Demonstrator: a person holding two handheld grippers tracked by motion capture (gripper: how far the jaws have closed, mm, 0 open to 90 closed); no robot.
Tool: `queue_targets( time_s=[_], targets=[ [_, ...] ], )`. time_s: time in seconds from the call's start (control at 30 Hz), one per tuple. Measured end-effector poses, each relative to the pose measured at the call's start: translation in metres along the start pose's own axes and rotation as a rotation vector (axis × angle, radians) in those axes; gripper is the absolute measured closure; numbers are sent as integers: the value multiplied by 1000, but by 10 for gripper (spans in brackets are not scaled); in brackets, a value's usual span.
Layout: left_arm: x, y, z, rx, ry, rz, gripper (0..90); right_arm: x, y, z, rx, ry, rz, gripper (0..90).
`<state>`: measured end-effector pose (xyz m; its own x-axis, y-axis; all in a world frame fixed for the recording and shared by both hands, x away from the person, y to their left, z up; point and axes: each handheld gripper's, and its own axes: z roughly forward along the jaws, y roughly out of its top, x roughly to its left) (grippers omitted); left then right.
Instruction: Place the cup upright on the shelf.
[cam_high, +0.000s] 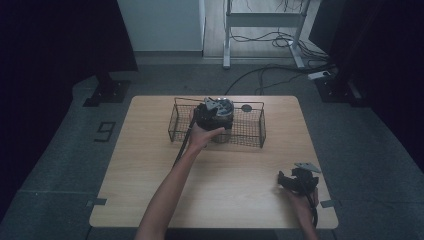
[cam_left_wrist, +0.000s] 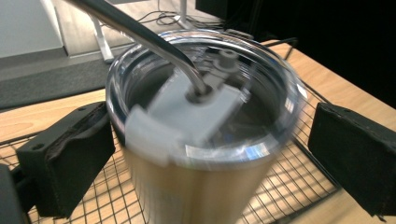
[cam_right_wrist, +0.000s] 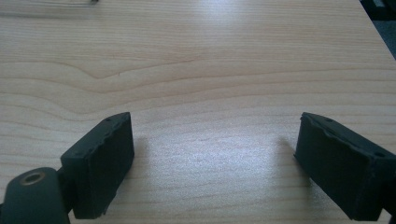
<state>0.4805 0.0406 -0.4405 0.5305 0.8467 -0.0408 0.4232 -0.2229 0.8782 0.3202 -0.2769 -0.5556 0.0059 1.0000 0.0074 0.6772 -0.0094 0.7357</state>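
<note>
The cup stands upright in the basket between the open left tongs; the right tongs gape empty.

I note a bare wooden desk, cables on the floor, and a metal frame beyond.

The wire basket stands toward the table's far edge, its mesh walls fencing in the tumbler, whose bent metal straw juts up and blocks a straight drop from above. The left tool straddles the tumbler with a gap at each pad. From the basket to the near edge the table lies open, and the right tool by the near right corner has bare wood ahead.
</note>
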Motion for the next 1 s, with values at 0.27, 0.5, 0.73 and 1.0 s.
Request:
queue_targets(
  time_s=[0.27,0.5,0.73,1.0],
  targets=[
    [1,-11,-17,15,-24,9,6,0,0,0,0,-2,2,114],
    [0,-19,-29,38,-40,-20,16,0,0,0,-1,-3,1,116],
    [-8,-27,-43,59,-40,-3,28,0,0,0,-2,-3,1,117],
    [-20,-45,-66,81,-40,42,47,0,0,0,-1,-3,2,117]
  ],
)
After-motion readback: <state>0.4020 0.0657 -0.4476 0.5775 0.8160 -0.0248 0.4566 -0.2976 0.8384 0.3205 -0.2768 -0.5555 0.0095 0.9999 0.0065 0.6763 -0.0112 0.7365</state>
